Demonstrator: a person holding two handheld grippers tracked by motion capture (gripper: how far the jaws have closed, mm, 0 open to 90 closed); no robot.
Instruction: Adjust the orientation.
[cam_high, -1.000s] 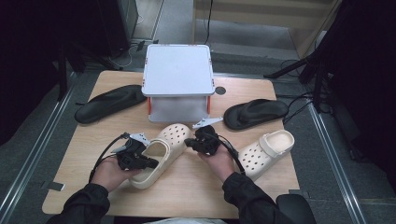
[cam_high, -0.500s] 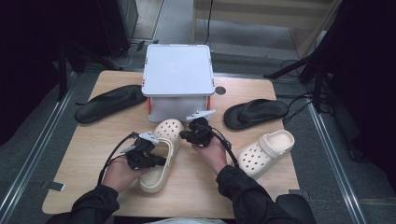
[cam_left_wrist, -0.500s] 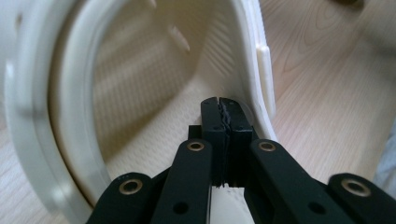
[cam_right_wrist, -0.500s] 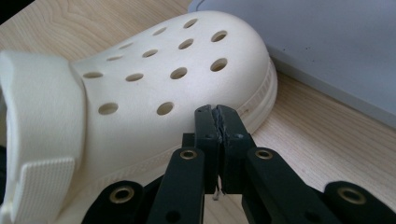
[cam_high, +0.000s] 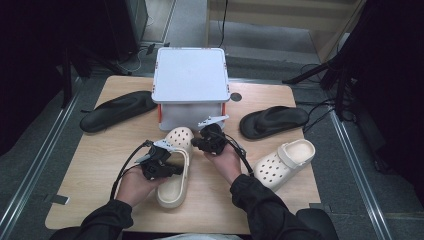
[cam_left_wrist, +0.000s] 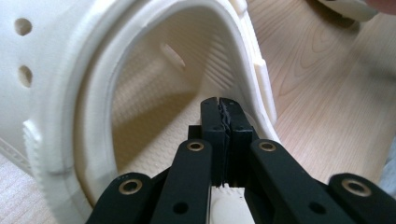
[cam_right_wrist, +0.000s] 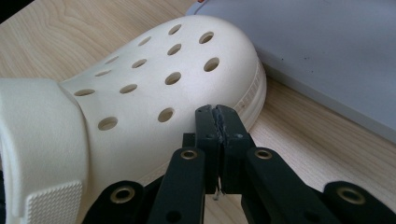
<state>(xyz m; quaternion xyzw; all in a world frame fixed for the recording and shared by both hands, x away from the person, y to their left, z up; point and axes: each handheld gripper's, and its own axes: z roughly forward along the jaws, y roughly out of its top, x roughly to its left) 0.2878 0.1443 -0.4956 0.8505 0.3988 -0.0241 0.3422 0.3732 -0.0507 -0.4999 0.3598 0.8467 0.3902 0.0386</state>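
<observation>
Cream clog (cam_high: 175, 167) lies mid-worktop, toe toward the grey box (cam_high: 190, 75) and nearly touching its front wall, heel toward the person. Both tongs are on it.

Left tongs (cam_high: 172, 170) sit at the open heel end, at the clog's left rim. In the left gripper view (cam_left_wrist: 219, 105) the jaws are pressed fully together, tips over the footbed just inside the rim. A cream piece shows low between the arms, but I cannot tell whether anything is pinched; the tips look empty.

Right tongs (cam_high: 196, 145) are at the toe end, on the clog's right side, just beside the perforated upper. In the right gripper view (cam_right_wrist: 216, 112) the jaws are also closed tight with nothing between them, tips against or just beside the toe edge near the sole line. Contact cannot be confirmed.

Heel strap (cam_right_wrist: 42, 140) is folded forward across the upper, visible at left in the right gripper view.

Other items on the wooden worktop (cam_high: 100, 165):
- second cream clog (cam_high: 282, 162), right of the person's right hand (cam_high: 226, 162), well apart from the first
- black sandal (cam_high: 117, 110) far left
- black sandal (cam_high: 272, 121) right of the box

Left hand (cam_high: 135, 185) comes in from the bottom edge.
</observation>
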